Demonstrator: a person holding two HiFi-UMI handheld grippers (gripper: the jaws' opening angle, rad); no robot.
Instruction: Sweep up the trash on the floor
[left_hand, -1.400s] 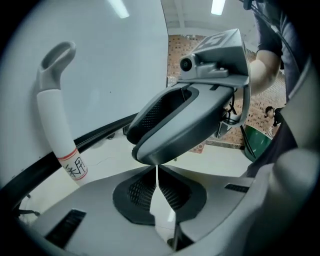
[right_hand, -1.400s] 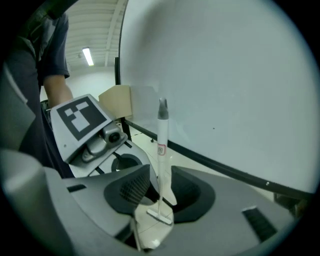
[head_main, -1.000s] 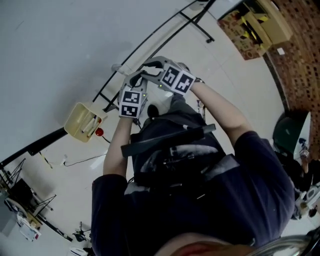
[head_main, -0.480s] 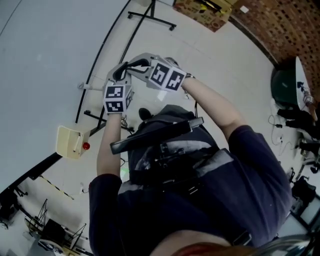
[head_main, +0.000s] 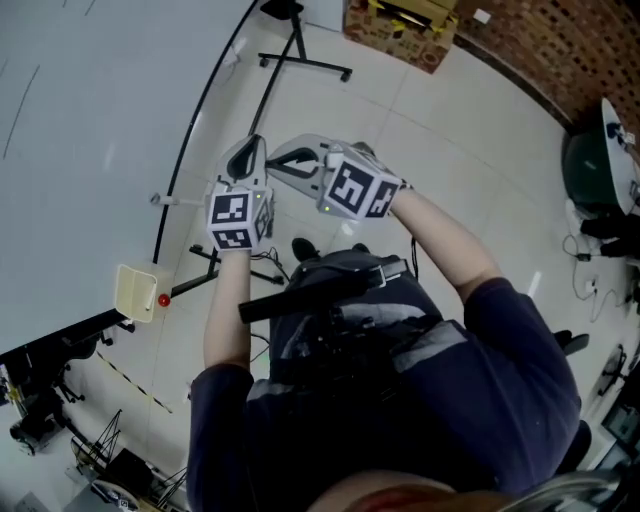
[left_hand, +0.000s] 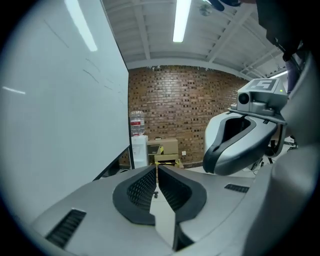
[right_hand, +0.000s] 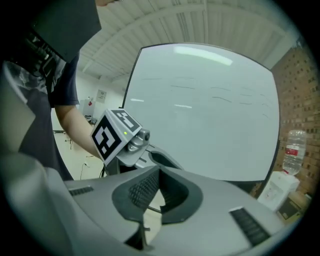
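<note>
Right gripper (right_hand: 159, 174) jaws just closed, empty; left gripper (left_hand: 156, 172) jaws together.

No words, numbers or brand names can be read anywhere. The cube (head_main: 235, 218) on the left tool (left_hand: 156, 174) and the cube (head_main: 355, 190) on the right tool (right_hand: 159, 175) bear only black-and-white square patterns. The yellow print on the cardboard box (head_main: 398, 25) and the red label on the bottle (right_hand: 291, 150) are too small to read.

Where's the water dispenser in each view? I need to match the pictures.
Head view: not in it.
Left gripper view: water dispenser left of centre, against the brick wall.
Right gripper view: far right edge, beside the whiteboard.
Shared landmark: the whiteboard, in all three views.
</note>
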